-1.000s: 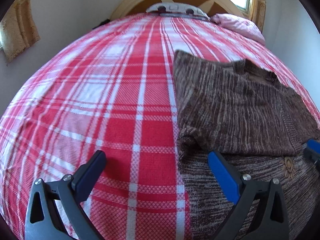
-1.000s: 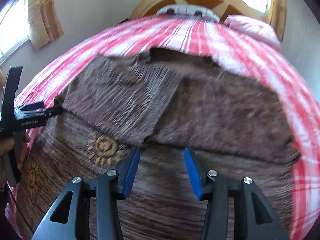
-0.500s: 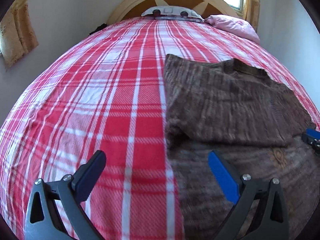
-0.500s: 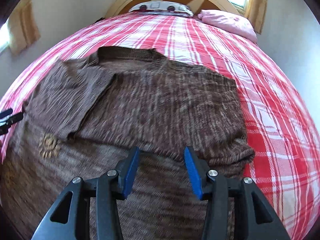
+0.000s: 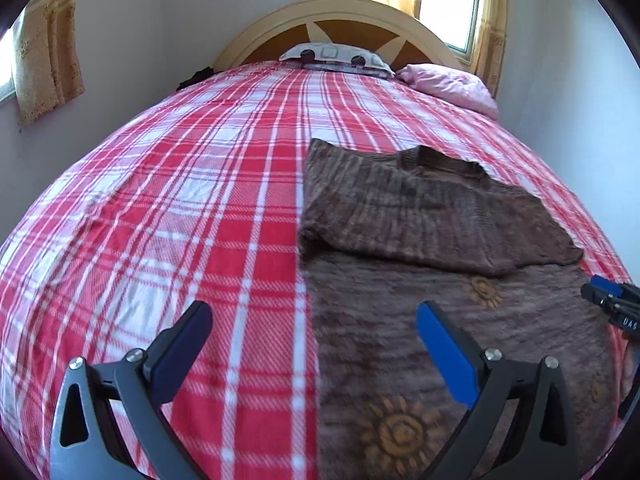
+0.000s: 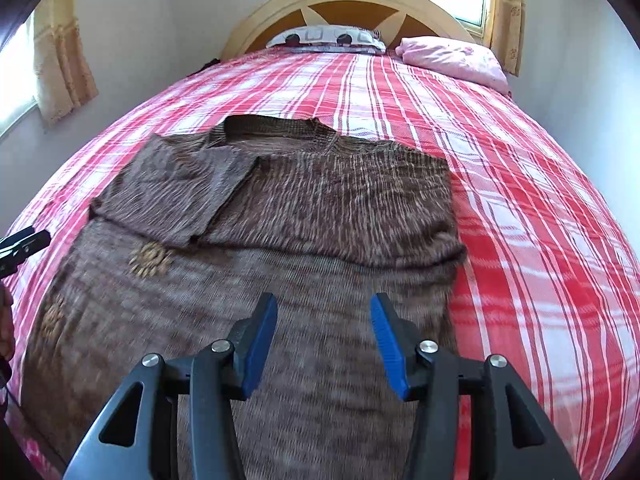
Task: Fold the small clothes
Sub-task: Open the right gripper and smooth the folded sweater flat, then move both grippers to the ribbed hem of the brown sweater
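A bed (image 5: 192, 184) covered in a red and white plaid sheet fills both views, and at its far end a curved wooden headboard (image 5: 340, 20) stands against the wall. A patterned pillow (image 5: 336, 56) lies at the foot of the headboard, with a pink pillow (image 5: 448, 84) just beside it toward the window side. Yellowish curtains (image 5: 48, 48) hang at the windows on the left and behind the headboard. Nothing lies on the sheet between the grippers and the garment, and no container shows in either view. The brown knitted sweater (image 6: 304, 216) lies flat on the bed, neck toward the headboard, with both sleeves folded in across the chest and orange sun-like motifs on the lower body. The left gripper (image 5: 312, 344) hangs above the sweater's left edge, its jaws spread wide and holding nothing: one finger is over bare plaid sheet and the other over the knit, so the garment's edge runs between them. The right gripper (image 6: 323, 336) hangs over the lower body of the sweater near its right edge, its jaws about half apart with nothing between the blue pads (image 6: 260, 344); the folded sleeve lies just beyond its tips. Each gripper's tip shows at the edge of the other's view.
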Tool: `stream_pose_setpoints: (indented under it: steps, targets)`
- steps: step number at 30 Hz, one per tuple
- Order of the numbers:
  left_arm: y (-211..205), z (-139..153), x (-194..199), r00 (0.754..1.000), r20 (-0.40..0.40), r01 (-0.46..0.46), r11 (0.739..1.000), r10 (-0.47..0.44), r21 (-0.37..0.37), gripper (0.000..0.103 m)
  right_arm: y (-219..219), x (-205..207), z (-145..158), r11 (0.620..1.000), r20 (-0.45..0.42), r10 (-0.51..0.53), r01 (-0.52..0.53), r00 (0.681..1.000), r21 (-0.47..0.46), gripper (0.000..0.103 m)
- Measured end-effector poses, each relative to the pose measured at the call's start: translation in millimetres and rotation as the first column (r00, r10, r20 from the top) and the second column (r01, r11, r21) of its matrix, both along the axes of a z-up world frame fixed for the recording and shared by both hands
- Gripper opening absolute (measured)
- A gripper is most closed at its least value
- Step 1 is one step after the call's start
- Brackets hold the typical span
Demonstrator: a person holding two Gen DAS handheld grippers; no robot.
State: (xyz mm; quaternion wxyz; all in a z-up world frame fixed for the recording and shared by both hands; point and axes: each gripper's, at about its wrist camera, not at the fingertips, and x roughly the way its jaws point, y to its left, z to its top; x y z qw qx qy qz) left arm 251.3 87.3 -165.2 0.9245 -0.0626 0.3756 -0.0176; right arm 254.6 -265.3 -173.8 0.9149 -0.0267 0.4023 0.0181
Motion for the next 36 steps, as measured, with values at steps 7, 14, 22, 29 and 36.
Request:
stream_pose_setpoints:
  steps: [7,14,22,29,36]
  targets:
    - [-14,-1,-43,0.999,0.023,0.034,0.999,-0.035,0.027,0.103,-3,-55,-4,1.000,0.024,-0.015,0.015,1.000,0.023,0.051]
    - [-23,2,-79,0.997,0.043,0.057,0.996,-0.060,0.064,0.103,-7,-92,-6,0.999,0.036,-0.030,0.029,0.999,0.044,0.051]
    - [-37,-4,-110,0.996,0.018,0.090,0.989,-0.093,0.121,0.103,-3,-126,-14,0.998,0.021,-0.021,0.020,1.000,0.060,0.051]
    - [-39,-11,-129,0.996,-0.013,0.092,0.989,-0.091,0.112,0.103,4,-147,-14,0.998,0.024,-0.010,0.008,1.000,0.070,0.051]
    - [-46,-10,-147,0.993,-0.024,0.114,0.987,-0.112,0.113,0.103,8,-166,-11,0.999,0.014,0.004,-0.005,1.000,0.050,0.052]
